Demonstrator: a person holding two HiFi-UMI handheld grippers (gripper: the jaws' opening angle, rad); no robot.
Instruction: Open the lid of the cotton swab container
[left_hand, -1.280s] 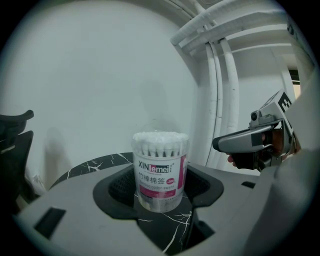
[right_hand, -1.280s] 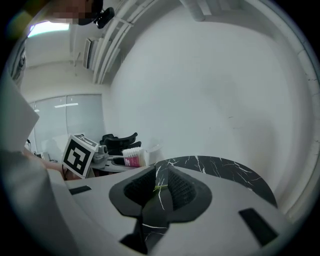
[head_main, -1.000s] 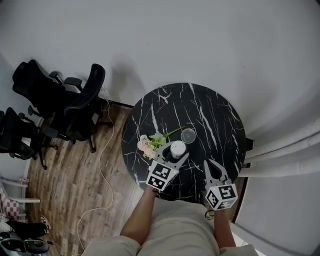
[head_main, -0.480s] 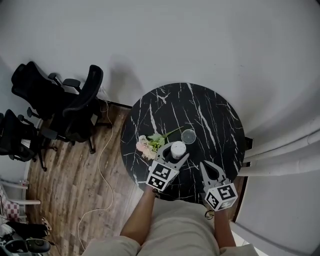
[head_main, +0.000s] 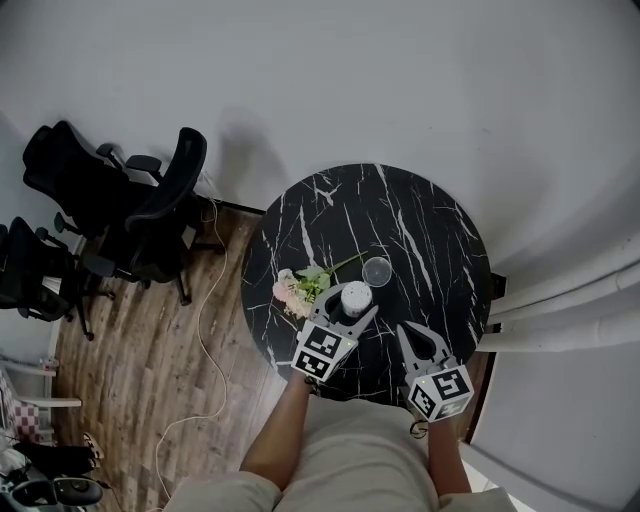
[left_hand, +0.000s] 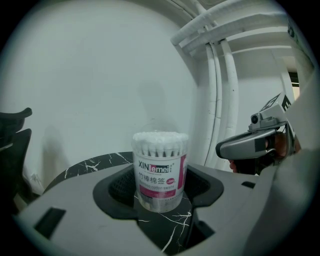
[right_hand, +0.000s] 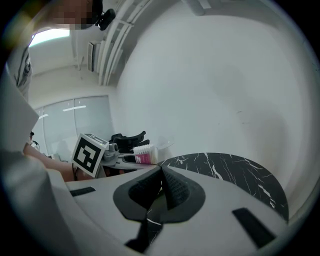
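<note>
The cotton swab container stands upright on the round black marble table, near its front edge. Its top is uncovered and the white swab tips show. My left gripper is shut on the container, one pad on each side of its lower body. A clear round lid lies flat on the table just behind and right of the container. To the right, over the front rim, my right gripper is shut with nothing in it, its pads pressed together.
A bunch of pink and white artificial flowers lies left of the container. Black office chairs stand on the wooden floor to the left, with a cable trailing beside the table. White curtains hang at the right.
My right gripper has drifted a little to the left along the table's front rim. The left gripper, container and lid have stayed put.
</note>
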